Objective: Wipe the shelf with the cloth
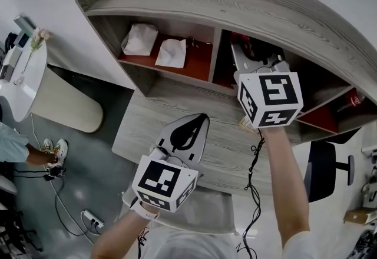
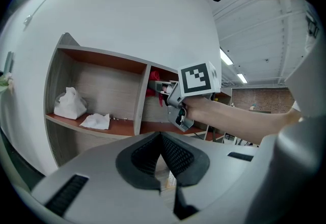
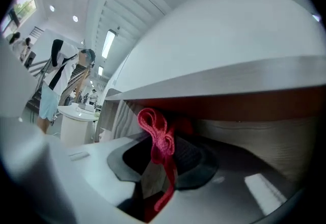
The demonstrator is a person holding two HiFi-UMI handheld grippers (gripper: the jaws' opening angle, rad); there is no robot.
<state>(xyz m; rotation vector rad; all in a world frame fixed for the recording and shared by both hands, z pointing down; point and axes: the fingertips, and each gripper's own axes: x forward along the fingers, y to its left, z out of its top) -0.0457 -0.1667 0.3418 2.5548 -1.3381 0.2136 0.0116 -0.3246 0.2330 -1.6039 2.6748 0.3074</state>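
Currently right tongs (image 3: 165,159) pinch the red cloth (image 3: 159,134) in the shelf (image 1: 235,5), set to wipe. Meanwhile left tongs (image 2: 162,141) sit closed, empty, clear over the worktop (image 1: 224,140).

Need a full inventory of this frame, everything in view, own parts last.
shelf: one, grey wood with reddish boards, against the wall
white cloths: two, white, side by side in the left compartment
red cloth: one, red, at the middle compartment
desk: one, grey wood, below the shelf
round table: one, white, far left
office chair: one, dark, right
power strip: one, white, floor
left claw: shut, empty, over the desk
right claw: shut on the red cloth
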